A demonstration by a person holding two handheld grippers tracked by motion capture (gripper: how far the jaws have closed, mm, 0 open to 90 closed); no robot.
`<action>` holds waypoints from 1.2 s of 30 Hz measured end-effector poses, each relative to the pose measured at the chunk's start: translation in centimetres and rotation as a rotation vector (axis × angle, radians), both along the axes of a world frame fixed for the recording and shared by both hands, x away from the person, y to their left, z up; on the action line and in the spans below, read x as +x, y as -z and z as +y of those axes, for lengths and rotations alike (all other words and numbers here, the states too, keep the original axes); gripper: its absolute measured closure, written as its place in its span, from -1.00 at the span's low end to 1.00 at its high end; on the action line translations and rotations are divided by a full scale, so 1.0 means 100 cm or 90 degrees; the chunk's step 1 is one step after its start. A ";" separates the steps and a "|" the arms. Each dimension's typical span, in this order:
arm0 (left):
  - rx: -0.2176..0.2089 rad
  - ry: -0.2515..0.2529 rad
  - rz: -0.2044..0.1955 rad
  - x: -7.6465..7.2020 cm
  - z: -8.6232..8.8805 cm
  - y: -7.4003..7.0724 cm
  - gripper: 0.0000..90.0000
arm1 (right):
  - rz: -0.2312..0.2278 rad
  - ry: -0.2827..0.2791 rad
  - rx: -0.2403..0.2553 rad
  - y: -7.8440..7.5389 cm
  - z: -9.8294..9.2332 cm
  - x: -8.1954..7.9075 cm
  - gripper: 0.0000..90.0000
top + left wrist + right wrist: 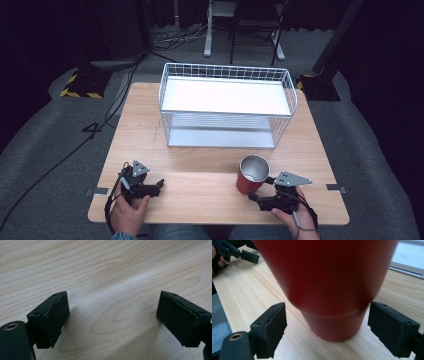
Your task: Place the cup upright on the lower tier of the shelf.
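On the light wooden table (200, 175), I count one red cup (251, 174), one white wire basket (227, 104) and two hand-held grippers. From the high view I see the cup standing upright near the front edge, right of centre, its silvery inside open to the camera and its red wall facing me. It stands in front of the basket, apart from it. The basket sits toward the far side of the table, and I make out two flat levels in it, a white upper shelf and a grey ribbed lower one. My right gripper (255, 196), held in the right hand (290, 212), lies low at the front edge with its jaws pointing toward the foot of the cup. In the right gripper view the cup (329, 287) stands between the two black jaws, which are spread wide with bare wood showing on either side of the cup's narrow base, so neither pad touches it. My left gripper (161, 184), in the left hand (129, 210), rests at the front left of the table, well apart from the cup. In the left gripper view its two jaws stand wide apart over bare wood grain (107, 272), with nothing between them. One grey three-cornered plate tops each gripper, two in all. Beyond the table I see grey carpet and dark cables on the floor.
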State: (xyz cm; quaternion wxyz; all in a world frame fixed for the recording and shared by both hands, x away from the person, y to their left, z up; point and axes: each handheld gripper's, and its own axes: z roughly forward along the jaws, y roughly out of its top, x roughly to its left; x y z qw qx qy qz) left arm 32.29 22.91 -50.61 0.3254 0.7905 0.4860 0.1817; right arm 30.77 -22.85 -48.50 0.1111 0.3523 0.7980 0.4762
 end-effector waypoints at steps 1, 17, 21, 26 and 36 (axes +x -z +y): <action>0.000 0.000 0.000 0.000 0.000 0.000 -0.74 | 0.002 0.003 0.000 0.001 0.001 0.002 -0.65; 0.000 0.000 0.000 0.000 0.000 0.000 -0.74 | 0.009 0.030 0.021 0.015 0.018 0.018 -0.76; 0.000 0.000 0.000 0.000 0.000 0.000 -0.74 | -0.004 0.026 0.019 0.017 0.023 0.020 -0.75; 0.000 0.000 0.000 0.000 0.000 0.000 -0.74 | -0.010 0.021 0.009 0.017 0.026 0.021 -0.72; 0.000 0.000 0.000 0.000 0.000 0.000 -0.74 | -0.023 0.022 -0.008 0.016 0.028 0.020 -0.68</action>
